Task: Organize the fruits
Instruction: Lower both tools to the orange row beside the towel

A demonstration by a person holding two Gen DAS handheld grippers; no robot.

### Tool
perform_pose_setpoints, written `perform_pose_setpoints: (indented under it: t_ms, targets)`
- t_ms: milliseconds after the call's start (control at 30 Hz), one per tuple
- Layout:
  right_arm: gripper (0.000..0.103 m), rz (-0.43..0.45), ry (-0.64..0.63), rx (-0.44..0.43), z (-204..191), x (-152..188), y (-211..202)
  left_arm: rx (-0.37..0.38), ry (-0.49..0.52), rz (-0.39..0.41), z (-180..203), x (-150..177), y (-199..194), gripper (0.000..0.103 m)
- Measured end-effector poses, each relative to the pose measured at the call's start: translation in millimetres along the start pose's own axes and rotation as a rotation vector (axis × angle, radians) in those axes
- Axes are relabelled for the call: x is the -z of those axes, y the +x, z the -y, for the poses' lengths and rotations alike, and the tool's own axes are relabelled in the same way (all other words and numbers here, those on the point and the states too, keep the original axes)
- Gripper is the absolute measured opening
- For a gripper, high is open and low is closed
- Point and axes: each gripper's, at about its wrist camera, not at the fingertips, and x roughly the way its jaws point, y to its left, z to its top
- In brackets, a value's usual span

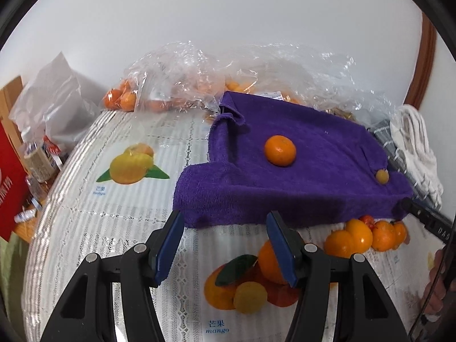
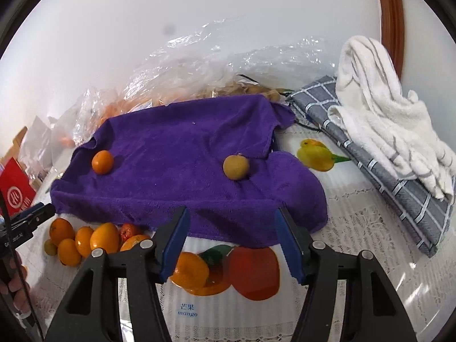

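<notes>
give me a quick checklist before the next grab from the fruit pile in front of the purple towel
1. Left claw empty, jaws apart: ok.
2. Right claw empty, jaws apart: ok.
3. Loose fruit pile in front of the purple towel, uncovered and reachable: ok.
4. Towel has free room beyond the orange and the small yellowish fruit: ok.
5. Those two fruits sit apart, neither at the edge: ok.
6. Towel lying flat: not ok, its corners are folded over and it drapes over something.
</notes>
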Motion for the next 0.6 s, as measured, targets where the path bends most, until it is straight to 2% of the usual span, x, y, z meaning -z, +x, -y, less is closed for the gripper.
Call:
perform_pose_setpoints:
  t_ms: [100,200,300,433,600]
  targets:
    - [0.052,-0.014,-0.009,-0.025,-2,1,0,0.016,-0.021,0.008,-3,-1,0,0.058]
    - [0.052,-0.035,-0.039,-0.076,-10,4,-2,0.026,-0.019,0.023,-1,-1,-3,0.058]
    - [0.052,-0.045,-0.103,-0.066,-21,12,-6,0.050,-0.014,0.044,1,-1,-8,0.058]
    - [0.044,-0.082,-0.163,-0.038,-31,18,-5,0.059,-0.005,0.060,5,-1,-10,0.058]
    - [0.044,-0.097,-0.163,-0.062,-27,19,-6,0.060,0.005,0.052,8,1,-9,0.058]
